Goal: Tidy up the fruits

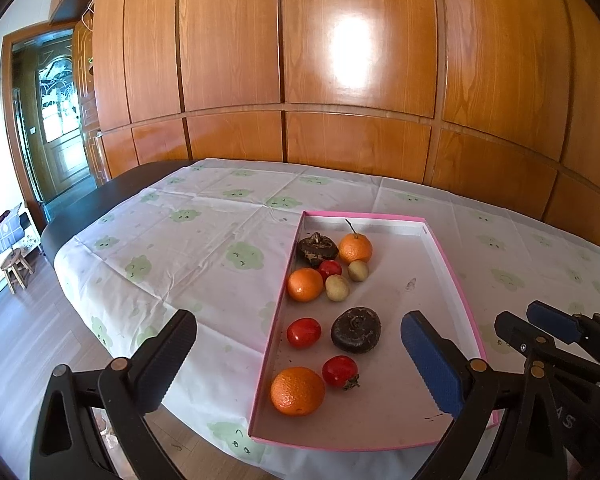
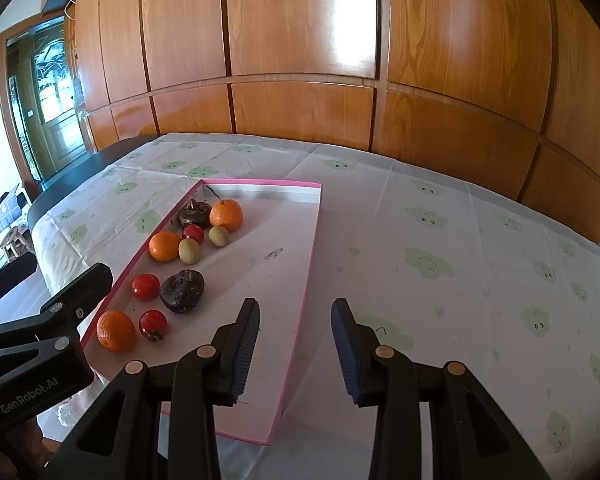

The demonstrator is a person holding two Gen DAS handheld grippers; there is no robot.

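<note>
My left claw [image 1: 298, 354] hangs spread wide and empty over the near end of the pink-edged tray [image 1: 454, 280], its fingers framing the fruit in the lower middle of the left wrist view. Between them lie the near orange [image 1: 297, 391], two red tomatoes [image 1: 340, 371], [image 1: 304, 333] and a dark, wrinkled fruit [image 1: 356, 329]; none touches the claw. Farther up the tray cluster two more oranges [image 1: 305, 284], [image 1: 355, 248], a third tomato [image 1: 329, 268], two small green-brown fruits [image 1: 337, 288], [image 1: 358, 271] and a second dark fruit [image 1: 317, 248].

My right claw [image 2: 295, 350] is parted with nothing between its blue pads [image 2: 345, 354], straddling the tray's right rim at lower centre of the right wrist view; all the fruit lies to its left, well apart.

The tray rests on a worktop [image 1: 112, 192] draped in a white cloth [image 1: 204, 248] printed with green clouds. Glossy wooden panelling [image 1: 360, 60] fills the background, with a door [image 1: 60, 120] at upper left.
</note>
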